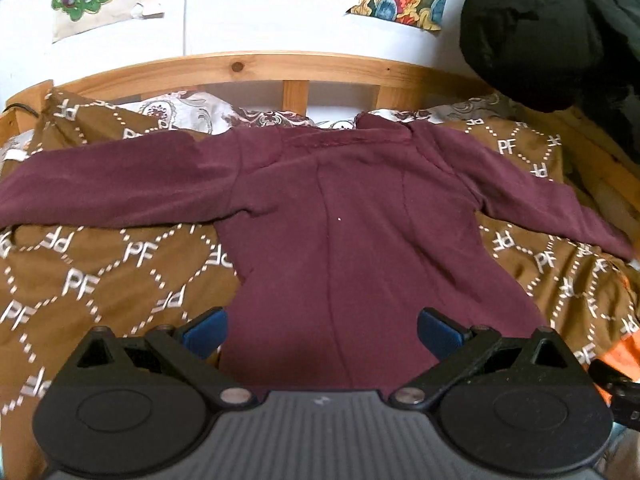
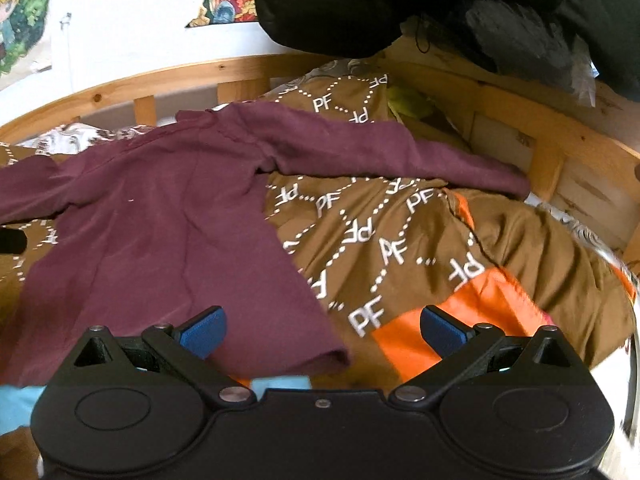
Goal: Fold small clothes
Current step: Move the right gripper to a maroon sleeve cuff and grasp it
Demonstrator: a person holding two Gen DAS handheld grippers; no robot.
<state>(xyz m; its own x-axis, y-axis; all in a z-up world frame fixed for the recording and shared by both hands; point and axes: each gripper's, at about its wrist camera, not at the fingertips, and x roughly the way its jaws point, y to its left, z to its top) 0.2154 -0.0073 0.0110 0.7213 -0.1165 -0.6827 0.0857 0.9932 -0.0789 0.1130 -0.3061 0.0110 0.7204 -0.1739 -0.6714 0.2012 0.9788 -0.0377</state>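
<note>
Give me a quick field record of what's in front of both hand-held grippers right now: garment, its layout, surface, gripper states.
garment: maroon long-sleeved top, spread flat, both sleeves out to the sides
surface: brown blanket with white PF lettering
hem: nearest the cameras; collar toward the wooden bed frame
left hand-held gripper: open, over the hem, holding nothing
right hand-held gripper: open, over the hem's right corner, holding nothing
other: orange cloth beside the top; black padded item at the far side

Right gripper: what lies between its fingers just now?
In the right wrist view, the right gripper is open; the maroon shirt's hem corner and the brown bedspread lie there.
</note>
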